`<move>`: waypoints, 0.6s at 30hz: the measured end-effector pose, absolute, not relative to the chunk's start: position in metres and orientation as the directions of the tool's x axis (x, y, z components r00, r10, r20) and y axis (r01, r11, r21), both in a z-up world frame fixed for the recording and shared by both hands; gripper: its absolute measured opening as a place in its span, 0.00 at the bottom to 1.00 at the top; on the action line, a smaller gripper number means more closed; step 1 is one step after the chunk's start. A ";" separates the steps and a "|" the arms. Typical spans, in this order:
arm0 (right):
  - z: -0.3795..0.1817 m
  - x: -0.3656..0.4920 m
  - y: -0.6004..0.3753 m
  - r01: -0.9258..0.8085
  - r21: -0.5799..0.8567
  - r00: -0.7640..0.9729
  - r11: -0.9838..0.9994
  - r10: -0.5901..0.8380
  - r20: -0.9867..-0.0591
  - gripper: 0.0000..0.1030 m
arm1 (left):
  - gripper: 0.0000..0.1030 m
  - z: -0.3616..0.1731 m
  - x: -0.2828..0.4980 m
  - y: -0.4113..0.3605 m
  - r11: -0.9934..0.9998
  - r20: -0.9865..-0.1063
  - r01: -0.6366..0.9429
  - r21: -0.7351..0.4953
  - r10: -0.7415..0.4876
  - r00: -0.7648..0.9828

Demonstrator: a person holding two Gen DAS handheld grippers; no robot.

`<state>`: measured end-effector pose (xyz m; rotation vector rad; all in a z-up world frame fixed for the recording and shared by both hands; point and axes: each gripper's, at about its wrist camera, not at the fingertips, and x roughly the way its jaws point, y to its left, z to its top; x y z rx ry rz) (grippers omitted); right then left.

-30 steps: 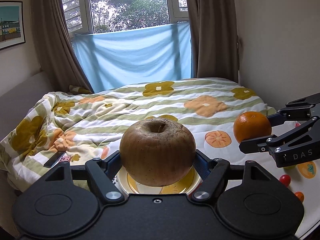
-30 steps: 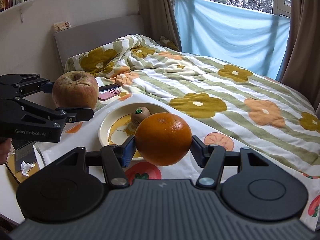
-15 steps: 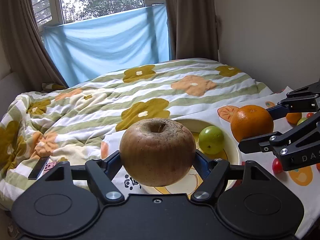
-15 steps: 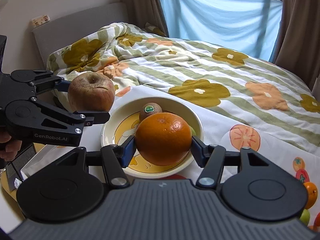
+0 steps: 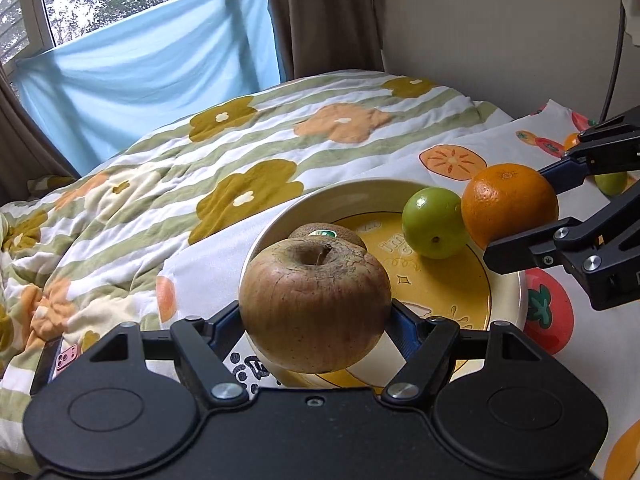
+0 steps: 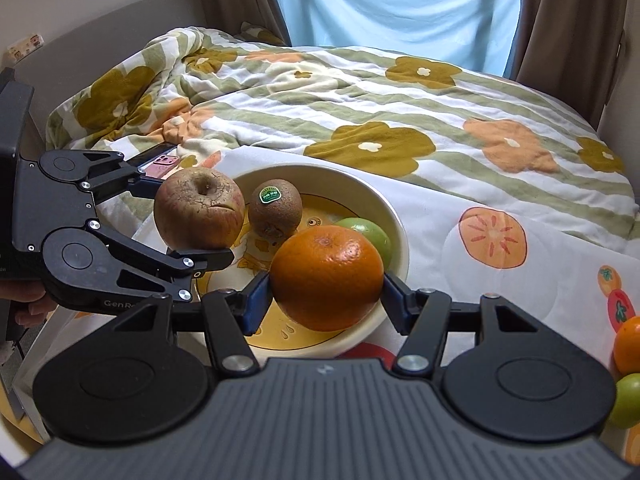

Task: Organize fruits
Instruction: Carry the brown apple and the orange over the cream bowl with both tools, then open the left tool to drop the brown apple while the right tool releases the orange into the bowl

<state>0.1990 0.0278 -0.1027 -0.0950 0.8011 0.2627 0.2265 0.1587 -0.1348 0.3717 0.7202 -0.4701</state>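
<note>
My left gripper (image 5: 316, 312) is shut on a wrinkled brown apple (image 5: 315, 305) and holds it over the near left rim of a cream and yellow bowl (image 5: 352, 196). My right gripper (image 6: 326, 280) is shut on an orange (image 6: 326, 276) and holds it over the bowl's (image 6: 394, 216) near side. In the bowl lie a kiwi with a green sticker (image 6: 275, 214) and a green fruit (image 5: 434, 222). In the right wrist view the left gripper (image 6: 196, 216) holds the apple (image 6: 199, 208) beside the kiwi. In the left wrist view the right gripper (image 5: 516, 208) holds the orange (image 5: 509, 210) beside the green fruit.
The bowl stands on a white fruit-print cloth (image 6: 500, 280) next to a bed with a flowered quilt (image 5: 240, 152). A small orange (image 6: 628, 344) and a green fruit (image 6: 626, 400) lie on the cloth at right. A pink phone (image 6: 160, 162) lies on the quilt.
Both grippers have moved down and in over the bowl with their fruit. The apple and the orange now sit closer to the kiwi and the green fruit.
</note>
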 end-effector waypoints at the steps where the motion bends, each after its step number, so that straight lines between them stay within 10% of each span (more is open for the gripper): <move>1: -0.104 0.199 0.028 -0.265 0.011 0.666 0.964 0.192 -0.721 0.72 | 0.76 -0.136 0.228 0.159 0.830 -0.704 0.534 0.161 -0.282 0.652; 18: -0.101 0.201 0.028 -0.235 -0.004 0.658 0.972 0.156 -0.737 0.72 | 0.99 -0.127 0.219 0.164 0.820 -0.702 0.553 0.147 -0.308 0.642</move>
